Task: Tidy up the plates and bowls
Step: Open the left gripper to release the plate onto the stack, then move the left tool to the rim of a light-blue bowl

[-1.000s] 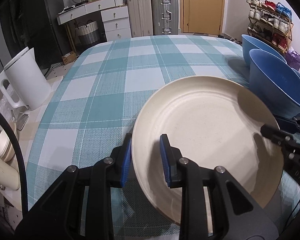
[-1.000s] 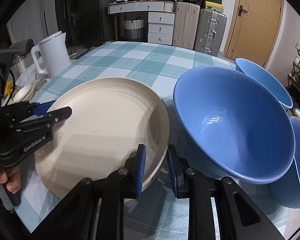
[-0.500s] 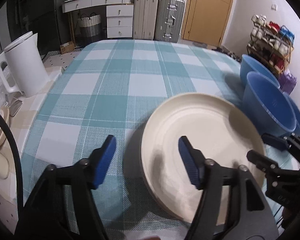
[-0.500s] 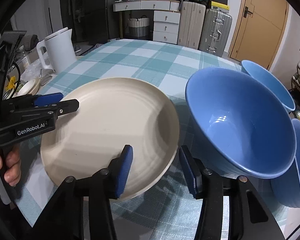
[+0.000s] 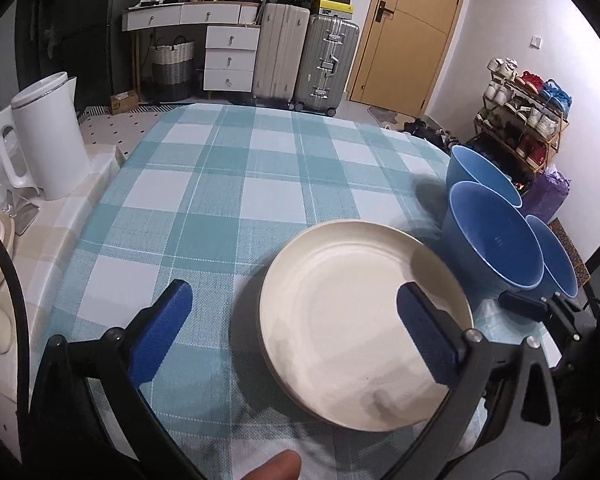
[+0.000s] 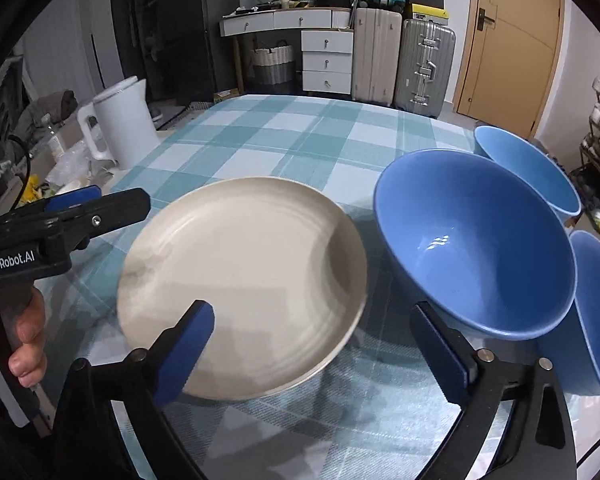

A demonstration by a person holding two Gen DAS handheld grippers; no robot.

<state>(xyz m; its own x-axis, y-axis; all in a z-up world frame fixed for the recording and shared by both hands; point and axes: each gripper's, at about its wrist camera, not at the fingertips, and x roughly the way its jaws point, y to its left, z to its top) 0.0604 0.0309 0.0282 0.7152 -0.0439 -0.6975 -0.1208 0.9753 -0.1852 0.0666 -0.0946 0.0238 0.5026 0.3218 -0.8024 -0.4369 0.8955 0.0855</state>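
The table (image 5: 228, 184) is covered to its edges by a teal and white checked cloth (image 6: 312, 136). On it, near the front edge, lies 1 cream plate (image 5: 352, 320), flat and right way up. Just beside the plate, along the right edge, stand 3 blue bowls (image 6: 480, 240) in a row running from the front toward the far edge, close together. The left half and the far end of the tabletop carry only the cloth.
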